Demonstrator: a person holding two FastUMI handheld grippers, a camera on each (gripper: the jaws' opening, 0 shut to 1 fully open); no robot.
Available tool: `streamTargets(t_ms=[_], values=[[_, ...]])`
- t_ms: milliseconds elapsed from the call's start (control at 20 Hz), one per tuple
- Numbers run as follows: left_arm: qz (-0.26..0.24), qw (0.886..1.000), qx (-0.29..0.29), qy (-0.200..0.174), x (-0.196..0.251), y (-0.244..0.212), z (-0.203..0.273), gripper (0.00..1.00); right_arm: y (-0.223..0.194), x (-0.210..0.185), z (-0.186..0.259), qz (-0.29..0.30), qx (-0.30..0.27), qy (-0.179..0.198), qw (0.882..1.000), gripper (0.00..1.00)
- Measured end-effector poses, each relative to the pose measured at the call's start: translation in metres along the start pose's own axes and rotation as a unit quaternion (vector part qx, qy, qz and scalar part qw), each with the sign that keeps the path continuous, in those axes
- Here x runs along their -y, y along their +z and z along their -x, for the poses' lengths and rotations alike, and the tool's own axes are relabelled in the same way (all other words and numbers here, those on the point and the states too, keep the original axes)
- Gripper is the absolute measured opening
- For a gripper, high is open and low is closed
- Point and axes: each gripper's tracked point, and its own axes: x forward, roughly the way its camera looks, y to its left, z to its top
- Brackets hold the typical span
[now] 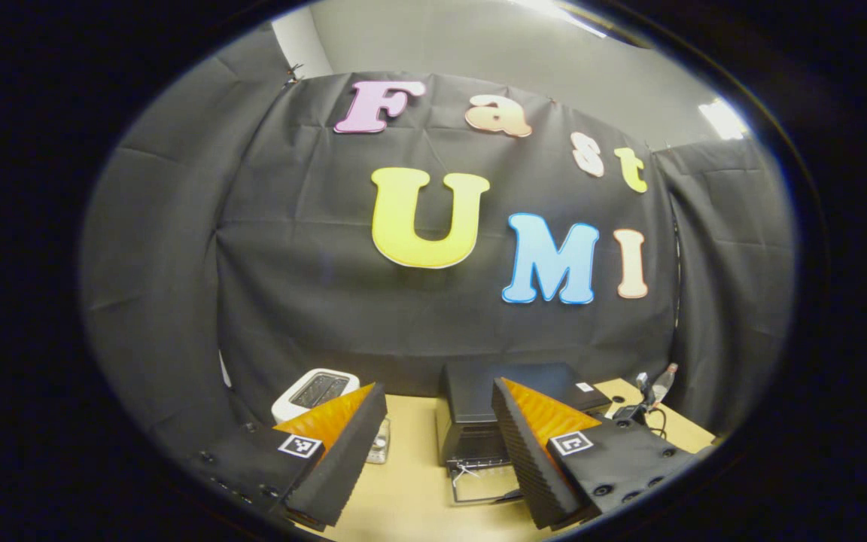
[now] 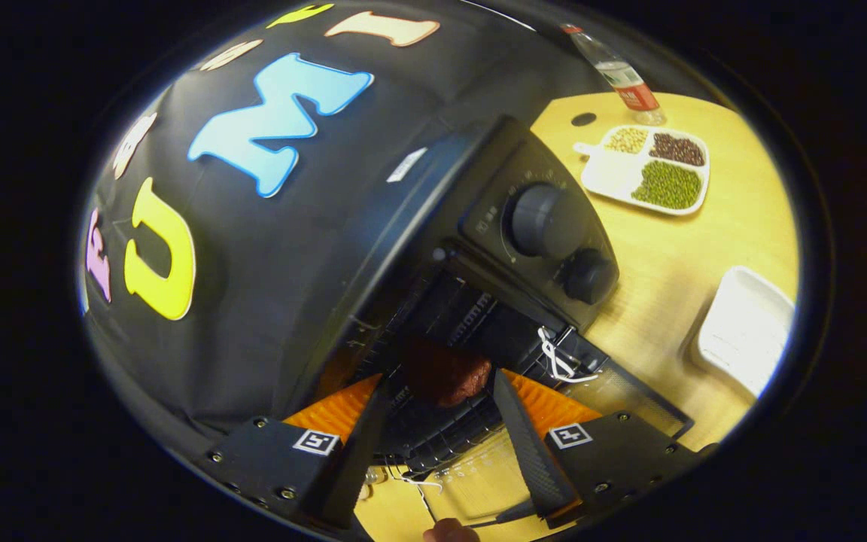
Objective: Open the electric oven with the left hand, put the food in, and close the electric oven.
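Reaching into the open oven (image 2: 479, 248), the right gripper (image 2: 441, 406) has its fingers spread round the food (image 2: 445, 376) on the rack, maybe not touching. Left gripper (image 1: 433, 444) hangs released, far back. Risk: pulling out w/ a finger snagging the rack, dragging food off.

black oven (image 2: 433, 226) open, brown food (image 2: 445, 376) inside
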Motion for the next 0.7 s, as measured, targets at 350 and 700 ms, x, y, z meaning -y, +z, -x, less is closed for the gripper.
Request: streamTargets(t_ms=[350,700], values=[[0.003,1.0,0.0,-0.021,0.042,-0.013,-0.008,0.96,0.048,-0.008,0.083,0.163,0.033,0.008,0.986,0.86],[-0.017,1.0,-0.017,-0.019,0.091,-0.034,-0.011,0.96,0.135,-0.017,0.191,0.283,0.145,0.013,0.948,0.86]])
